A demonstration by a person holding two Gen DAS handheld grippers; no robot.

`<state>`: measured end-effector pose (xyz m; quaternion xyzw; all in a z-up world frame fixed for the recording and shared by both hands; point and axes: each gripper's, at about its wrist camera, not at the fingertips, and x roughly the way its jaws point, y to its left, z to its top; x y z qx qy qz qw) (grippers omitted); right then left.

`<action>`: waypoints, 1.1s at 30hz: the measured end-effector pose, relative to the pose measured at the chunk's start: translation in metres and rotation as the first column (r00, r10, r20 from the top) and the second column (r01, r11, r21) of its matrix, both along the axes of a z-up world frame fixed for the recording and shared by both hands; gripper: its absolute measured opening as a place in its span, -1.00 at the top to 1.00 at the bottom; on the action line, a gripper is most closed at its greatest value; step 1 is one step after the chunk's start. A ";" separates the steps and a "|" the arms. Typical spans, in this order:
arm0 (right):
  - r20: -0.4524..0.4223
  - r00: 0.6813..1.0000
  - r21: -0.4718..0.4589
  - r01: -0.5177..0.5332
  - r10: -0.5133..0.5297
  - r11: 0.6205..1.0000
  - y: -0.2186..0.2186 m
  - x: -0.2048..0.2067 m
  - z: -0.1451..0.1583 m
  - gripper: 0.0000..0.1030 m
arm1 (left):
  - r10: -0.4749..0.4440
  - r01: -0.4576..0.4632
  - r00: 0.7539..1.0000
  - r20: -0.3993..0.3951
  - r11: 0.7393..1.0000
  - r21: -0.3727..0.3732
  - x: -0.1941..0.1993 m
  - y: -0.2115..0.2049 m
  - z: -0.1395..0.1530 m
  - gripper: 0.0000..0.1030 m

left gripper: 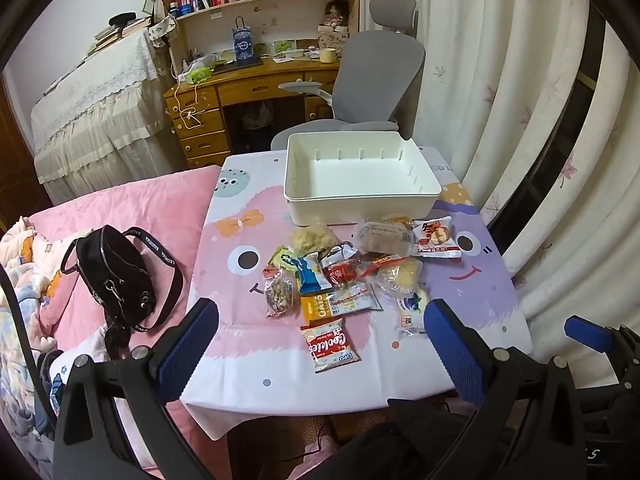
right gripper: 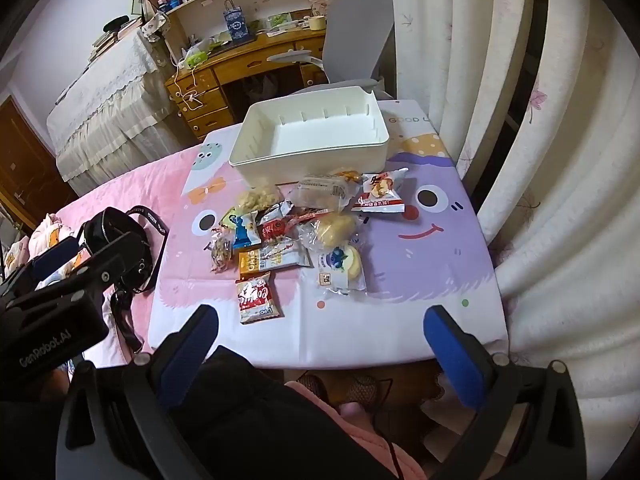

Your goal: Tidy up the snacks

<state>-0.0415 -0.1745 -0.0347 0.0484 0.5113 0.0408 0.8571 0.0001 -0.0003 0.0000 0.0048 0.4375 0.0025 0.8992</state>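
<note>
Several wrapped snacks [left gripper: 348, 272] lie in a heap on the small table's cartoon cloth [left gripper: 248, 360], also in the right wrist view [right gripper: 288, 236]. A Cookies packet [left gripper: 330, 345] lies nearest me [right gripper: 258, 297]. A blueberry pastry pack [right gripper: 342, 268] lies at the heap's right. An empty white bin [left gripper: 360, 176] stands behind the heap [right gripper: 316, 136]. My left gripper [left gripper: 320, 332] is open and empty, above the table's near edge. My right gripper [right gripper: 320, 340] is open and empty, also at the near edge.
A black bag [left gripper: 116, 276] lies on the pink bed left of the table [right gripper: 116, 240]. A grey office chair [left gripper: 376, 72] and wooden desk [left gripper: 248, 84] stand behind. Curtains [left gripper: 520, 120] hang on the right. The left gripper's body [right gripper: 52, 308] shows at left.
</note>
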 end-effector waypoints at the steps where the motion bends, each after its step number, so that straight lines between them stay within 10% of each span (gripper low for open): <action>1: 0.000 1.000 0.001 0.000 0.000 1.000 0.000 0.001 0.000 -1.00 | 0.000 0.000 1.000 0.000 1.000 -0.001 0.000 0.000 0.000 -0.98; 33: -0.011 1.000 0.001 -0.001 0.001 1.000 -0.001 0.010 -0.004 -1.00 | 0.001 -0.001 1.000 -0.003 1.000 0.001 0.000 0.000 0.000 -0.98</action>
